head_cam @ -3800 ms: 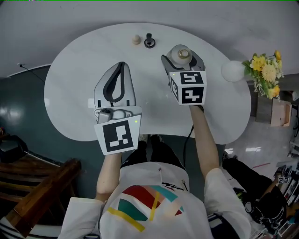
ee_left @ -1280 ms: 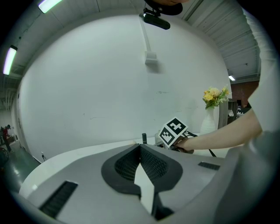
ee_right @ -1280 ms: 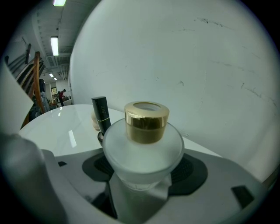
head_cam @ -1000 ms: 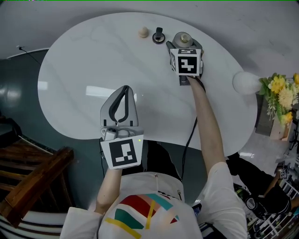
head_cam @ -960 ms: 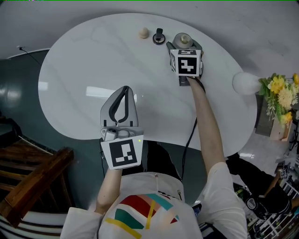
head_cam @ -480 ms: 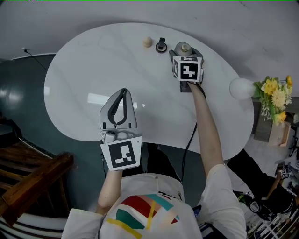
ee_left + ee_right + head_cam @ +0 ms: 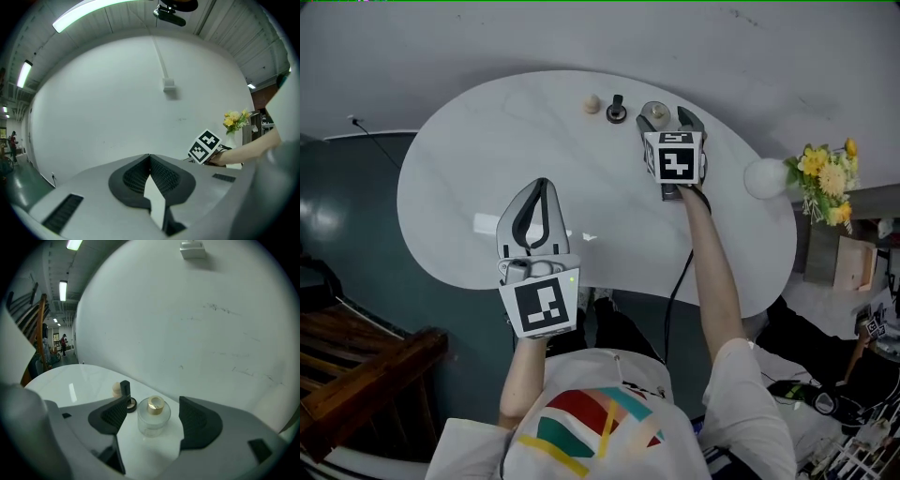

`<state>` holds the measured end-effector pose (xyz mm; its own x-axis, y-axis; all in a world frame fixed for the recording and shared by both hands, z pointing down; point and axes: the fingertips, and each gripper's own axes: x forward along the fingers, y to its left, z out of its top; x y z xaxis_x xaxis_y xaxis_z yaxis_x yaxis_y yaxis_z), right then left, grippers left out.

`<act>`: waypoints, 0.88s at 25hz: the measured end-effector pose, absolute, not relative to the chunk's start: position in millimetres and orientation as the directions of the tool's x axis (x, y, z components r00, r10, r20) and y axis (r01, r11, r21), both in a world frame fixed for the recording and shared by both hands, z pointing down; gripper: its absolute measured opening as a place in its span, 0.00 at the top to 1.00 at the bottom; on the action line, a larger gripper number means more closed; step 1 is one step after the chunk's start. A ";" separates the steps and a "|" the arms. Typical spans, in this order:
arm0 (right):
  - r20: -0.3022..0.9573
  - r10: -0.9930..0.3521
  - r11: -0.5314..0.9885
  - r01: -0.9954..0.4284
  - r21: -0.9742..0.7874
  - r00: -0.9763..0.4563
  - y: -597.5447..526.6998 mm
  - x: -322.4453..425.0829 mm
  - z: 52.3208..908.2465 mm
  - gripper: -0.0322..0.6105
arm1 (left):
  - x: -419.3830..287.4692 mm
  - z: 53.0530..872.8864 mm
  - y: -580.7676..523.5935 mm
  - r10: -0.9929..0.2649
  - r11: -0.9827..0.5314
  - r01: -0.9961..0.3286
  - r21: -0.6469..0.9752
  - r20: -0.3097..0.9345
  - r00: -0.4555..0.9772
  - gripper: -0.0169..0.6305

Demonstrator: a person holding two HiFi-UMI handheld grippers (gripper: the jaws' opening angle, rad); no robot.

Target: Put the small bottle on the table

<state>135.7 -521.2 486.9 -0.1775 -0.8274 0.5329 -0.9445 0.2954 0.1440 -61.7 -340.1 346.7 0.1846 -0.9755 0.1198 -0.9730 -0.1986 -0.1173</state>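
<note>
The small bottle, clear glass with a gold cap, stands upright on the white table near its far edge; in the head view the bottle shows just beyond the marker cube. My right gripper is open around it, with a gap between each pad and the glass. The right gripper rests low over the table. My left gripper hovers over the near part of the table, jaws shut on nothing. In its own view the left gripper points at the bare wall.
A small beige ball and a black round item with an upright piece lie just left of the bottle. A white globe and yellow flowers stand off the table's right end. A wooden chair stands at the lower left.
The right gripper's jaws have parted from the bottle, which now stands free on the table. The left gripper has hardly moved.
</note>
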 end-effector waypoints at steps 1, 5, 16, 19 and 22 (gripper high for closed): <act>0.512 -0.840 0.289 -0.947 0.141 -0.180 -516.7 134.9 475.1 0.42 | -63.6 341.2 -339.2 -0.978 -0.195 -0.974 -0.114 0.103 0.184 0.95; 0.441 -0.869 0.297 -0.950 0.098 -0.226 -488.7 122.7 427.7 0.42 | -66.8 317.2 -330.0 -0.980 -0.197 -0.972 -0.128 0.047 0.193 0.95; 0.092 -0.966 0.253 -0.957 0.142 -0.242 -372.8 85.1 268.8 0.93 | -70.0 255.8 -300.6 -0.969 -0.225 -0.953 -0.203 -0.055 0.241 0.95; 0.009 -0.968 0.250 -0.962 0.114 -0.250 -339.1 75.8 243.9 0.93 | -73.5 246.8 -289.8 -0.966 -0.230 -0.952 -0.200 -0.068 0.248 0.95; -0.028 -0.957 0.288 -0.957 0.028 -0.289 -313.4 67.5 236.8 0.93 | -78.7 243.5 -279.7 -0.966 -0.233 -0.953 -0.192 -0.070 0.251 0.95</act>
<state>67.5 -313.4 236.8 -0.2892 -0.9569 -0.0285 -0.9571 0.2884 0.0285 -78.7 -279.7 243.5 0.2505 -0.9656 -0.0697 -0.9533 -0.2335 -0.1916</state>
